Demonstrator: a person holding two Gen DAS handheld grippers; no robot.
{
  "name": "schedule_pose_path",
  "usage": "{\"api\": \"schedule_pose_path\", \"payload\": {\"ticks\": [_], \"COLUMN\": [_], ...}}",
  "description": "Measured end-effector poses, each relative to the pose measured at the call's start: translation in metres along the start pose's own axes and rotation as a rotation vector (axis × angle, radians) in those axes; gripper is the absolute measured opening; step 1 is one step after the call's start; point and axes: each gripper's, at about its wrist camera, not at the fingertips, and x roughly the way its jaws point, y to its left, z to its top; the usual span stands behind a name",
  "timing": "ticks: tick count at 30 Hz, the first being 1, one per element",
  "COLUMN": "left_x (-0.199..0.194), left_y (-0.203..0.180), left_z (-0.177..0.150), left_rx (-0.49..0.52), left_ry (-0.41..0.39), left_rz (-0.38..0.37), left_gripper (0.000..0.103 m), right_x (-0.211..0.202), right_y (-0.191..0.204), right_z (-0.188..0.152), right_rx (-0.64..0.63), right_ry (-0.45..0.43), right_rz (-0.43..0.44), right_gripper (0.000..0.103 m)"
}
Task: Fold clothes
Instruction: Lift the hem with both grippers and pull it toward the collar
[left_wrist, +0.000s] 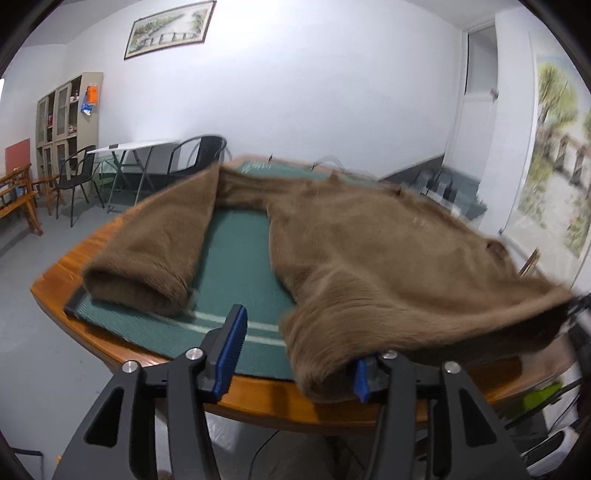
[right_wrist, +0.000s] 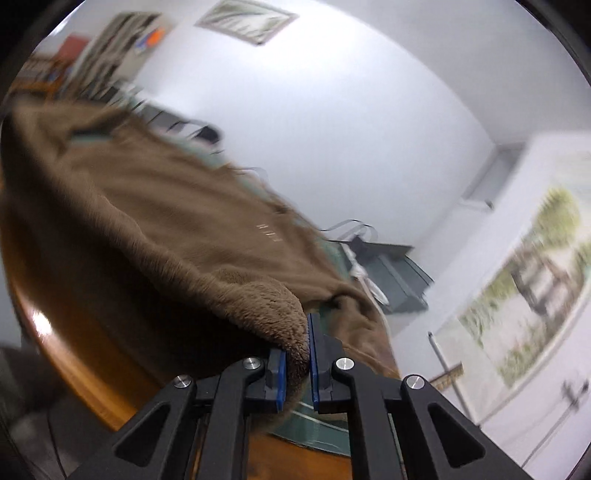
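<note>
Two grippers are working one brown fleece garment (left_wrist: 369, 251), which is lying spread across the green mat (left_wrist: 240, 258) on the wooden bench (left_wrist: 74, 273), its left sleeve (left_wrist: 159, 251) stretched toward the near-left corner.

Starting on the left, your left gripper (left_wrist: 299, 354) is standing with its jaws well apart at the near hem. The left pad is bare over the mat, and the fleece is bunching over the right pad rather than being squeezed between the two, so you are not gripping anything there.

Moving right, your right gripper (right_wrist: 295, 354) is pinching the garment's near-right corner. The jaws are closed on a thick roll of fleece, and that corner is riding above the bench, with dark wood showing beneath the raised cloth.

By my reading, you are picking up the near edge at both corners, in preparation for carrying it toward the far side as a fold. The next move is calling for the left jaws to settle over the hem and close on it. Then both hands should be rising together, keeping the edge taut so the fleece is not sagging or dragging the mat along.
</note>
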Motion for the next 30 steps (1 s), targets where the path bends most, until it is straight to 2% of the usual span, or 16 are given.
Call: {"api": "schedule_pose_path", "payload": {"ticks": [3,7,11,13,15,17,20,21,23,24,25,28,30], "left_x": [0.015,-0.008,-0.034,-0.029,-0.012,-0.008,-0.003,-0.004,-0.009,-0.013,-0.017,-0.032,-0.046], "left_y": [-0.003,0.025,0.050,0.058,0.068,0.066,0.055,0.053,0.052,0.052,0.052,0.054,0.054], "left_z": [-0.009,-0.001,0.001,-0.007,-0.020,-0.028,-0.032,-0.032,-0.031,-0.031,-0.031,-0.030,-0.025], "left_rx": [0.011,-0.082,-0.168,-0.206,-0.261,-0.247,-0.169,-0.147,-0.106,-0.090,-0.077,-0.035,0.002], "left_ry": [0.042,-0.019,-0.068,-0.040,0.040,0.040,0.055,0.051,0.043,0.041,0.041,0.036,0.005], "left_rz": [0.035,0.041,0.027,0.028,0.026,0.040,0.045,0.044,0.043,0.043,0.044,0.057,0.086], "left_gripper": [0.056,0.058,0.058,0.058,0.058,0.064,0.065,0.065,0.068,0.070,0.074,0.078,0.078], "right_x": [0.008,0.004,-0.008,-0.012,-0.006,0.002,0.006,0.004,-0.005,-0.009,-0.014,-0.028,-0.023], "right_y": [-0.017,-0.025,0.008,0.023,0.029,0.029,0.020,0.013,-0.004,-0.013,-0.023,-0.054,-0.069], "right_z": [-0.009,-0.027,-0.033,-0.035,-0.040,-0.044,-0.049,-0.049,-0.048,-0.047,-0.046,-0.038,-0.029], "right_rx": [0.057,0.150,0.096,0.064,0.054,0.041,0.032,0.047,0.108,0.139,0.172,0.301,0.392], "right_ry": [0.037,0.094,0.096,0.091,0.110,0.134,0.163,0.165,0.156,0.152,0.140,0.064,0.034], "right_rz": [-0.042,0.017,0.057,0.063,0.095,0.120,0.205,0.245,0.332,0.376,0.407,0.432,0.463], "right_gripper": [0.010,0.010,0.010,0.010,0.010,0.011,0.016,0.019,0.039,0.066,0.079,0.080,0.080]}}
